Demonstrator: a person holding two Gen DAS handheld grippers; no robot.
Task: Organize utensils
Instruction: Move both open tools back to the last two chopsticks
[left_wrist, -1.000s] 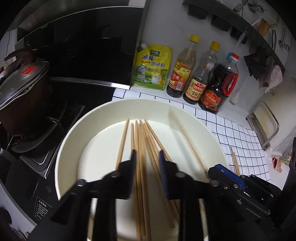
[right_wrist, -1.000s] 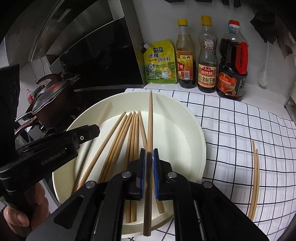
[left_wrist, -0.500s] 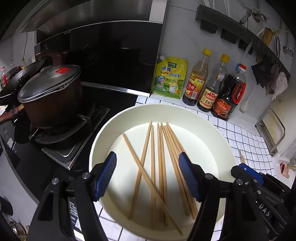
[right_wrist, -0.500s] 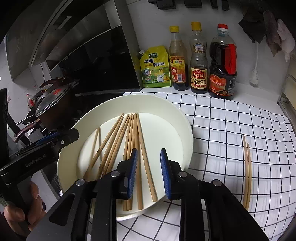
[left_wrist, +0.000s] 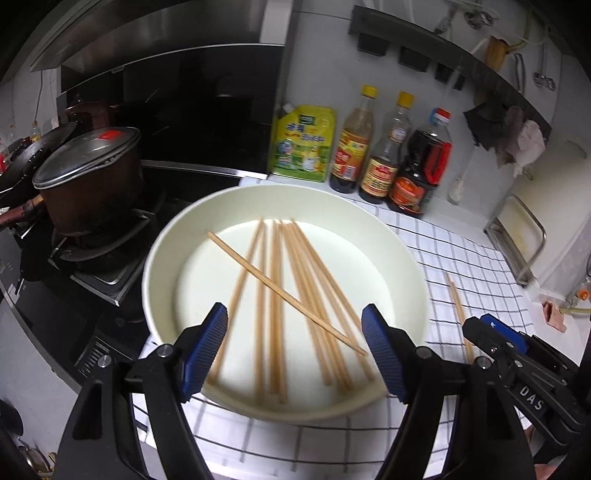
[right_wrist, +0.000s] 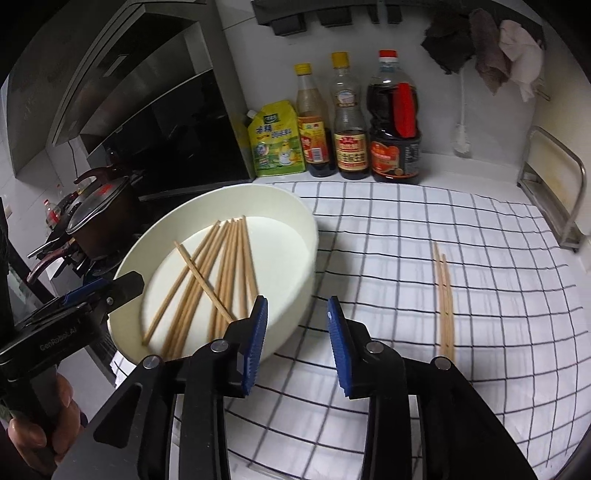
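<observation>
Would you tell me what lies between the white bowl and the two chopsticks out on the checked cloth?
Only bare checked cloth lies between the white bowl and the two chopsticks, in the right wrist view.

A cream round bowl (left_wrist: 376, 236) sits at the frame's centre, holding a loose fan of wooden chopsticks (left_wrist: 275, 295) lying flat, one (left_wrist: 284, 291) crossing the rest diagonally. Two more chopsticks (right_wrist: 445, 295) lie side by side on the checked cloth (right_wrist: 480, 258), right of centre.

Both wrist views look down, sharing the bowl (left_wrist: 413, 266).
</observation>
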